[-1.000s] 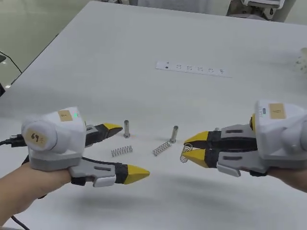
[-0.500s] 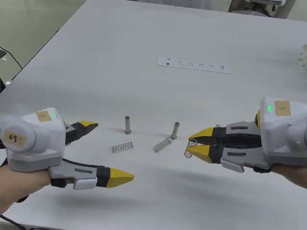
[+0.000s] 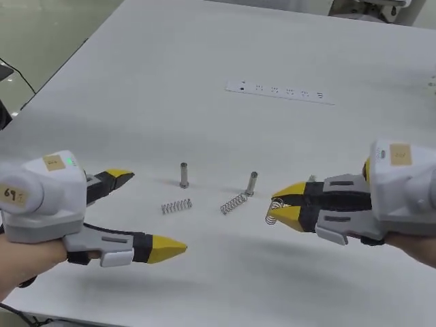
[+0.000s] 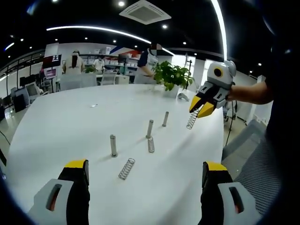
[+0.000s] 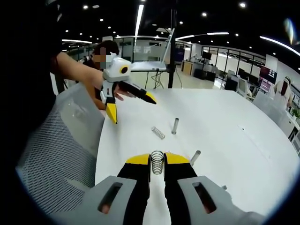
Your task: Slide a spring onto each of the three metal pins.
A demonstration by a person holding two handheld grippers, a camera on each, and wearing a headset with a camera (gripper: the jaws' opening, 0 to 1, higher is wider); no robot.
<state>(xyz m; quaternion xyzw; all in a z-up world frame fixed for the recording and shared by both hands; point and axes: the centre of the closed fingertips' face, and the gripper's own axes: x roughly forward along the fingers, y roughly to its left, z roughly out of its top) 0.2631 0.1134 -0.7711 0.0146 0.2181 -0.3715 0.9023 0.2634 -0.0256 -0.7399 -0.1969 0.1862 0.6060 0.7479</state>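
R claw (image 3: pixel 278 206) clamps one spring (image 5: pixel 157 164) nr the mid pin (image 3: pixel 252 182); L claw (image 3: pixel 159 211) gapes wide.

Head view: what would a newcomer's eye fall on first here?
The right gripper, right of centre, is shut on a spring held over the white table. The left gripper hovers wide open at the left. Between them stand bare metal pins, two loose springs lying nearby.

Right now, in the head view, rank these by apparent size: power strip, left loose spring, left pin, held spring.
1. power strip: clearly longest, though farthest away.
2. left loose spring and left pin: they look alike, too close to rank.
3. held spring: smallest showing, but the jaws hide part of it, so unsure.
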